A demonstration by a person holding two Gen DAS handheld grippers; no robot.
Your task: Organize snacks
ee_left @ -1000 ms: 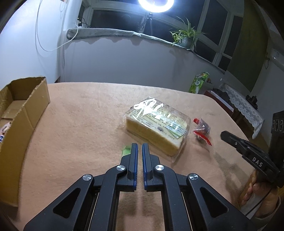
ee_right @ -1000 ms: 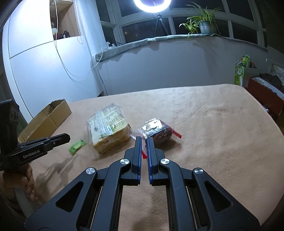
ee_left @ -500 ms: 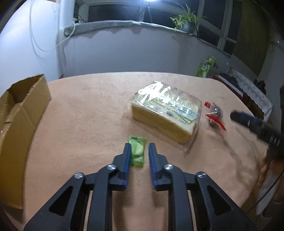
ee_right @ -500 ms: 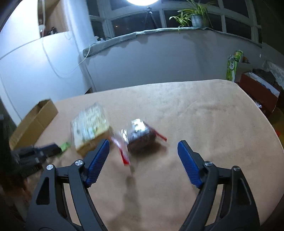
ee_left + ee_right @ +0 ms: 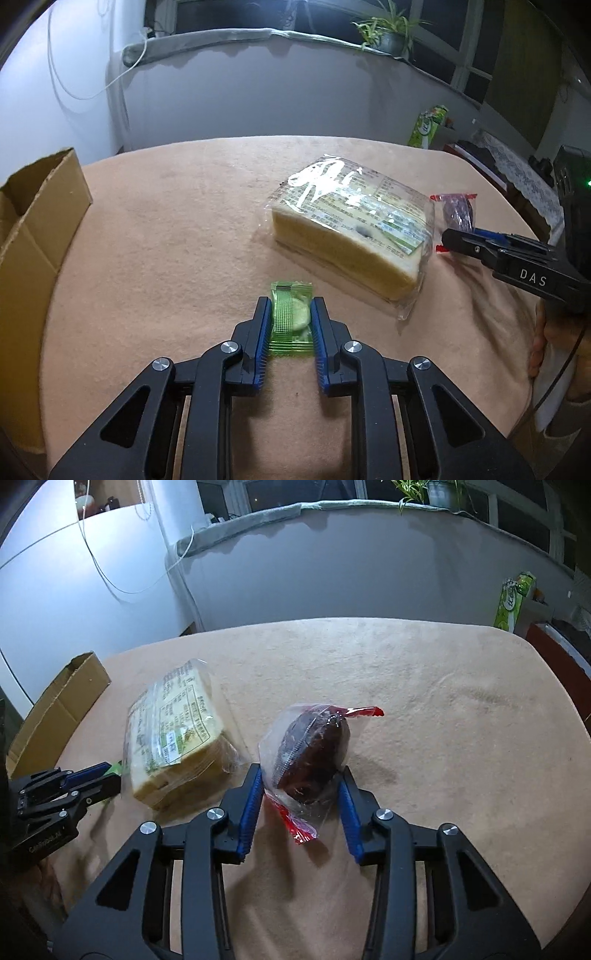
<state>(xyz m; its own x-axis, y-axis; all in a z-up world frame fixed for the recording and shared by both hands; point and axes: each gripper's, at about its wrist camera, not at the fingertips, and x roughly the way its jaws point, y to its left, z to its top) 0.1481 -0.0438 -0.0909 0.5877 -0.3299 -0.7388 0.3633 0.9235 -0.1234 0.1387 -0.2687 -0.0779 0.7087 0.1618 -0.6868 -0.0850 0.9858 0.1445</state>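
1. A table (image 5: pixel 166 229) under a tan cloth stands before a grey low wall with dark windows above; a potted plant (image 5: pixel 388 33) sits on the sill.
2. Three snacks lie on the cloth: one green candy (image 5: pixel 291 317), one bread pack (image 5: pixel 351 229) and one dark cake (image 5: pixel 314 753) in clear wrap with red ends.
3. One open cardboard box (image 5: pixel 40 229) sits at the table's left edge, well apart from the snacks.
4. The left wrist view alone shows the candy whole: it lies flat between the left gripper (image 5: pixel 291 317) jaws, just in front of the bread pack. The jaws have just been closing, and the blue pads sit against the wrapper's two sides, clamping it.
5. The right wrist view shows only a green sliver of that candy, behind the left gripper and beside the bread pack.
6. The right wrist view alone shows the cake from near: it sits between the right gripper (image 5: pixel 301 775) jaws, right of the bread pack. Those jaws have just been closing, and the pads touch the wrap on both sides.
7. In the left wrist view the cake is mostly hidden behind the right gripper's tip; a hand (image 5: pixel 554 343) shows under that gripper.
8. One green carton (image 5: pixel 513 602) stands beyond the table's far right, in both views.
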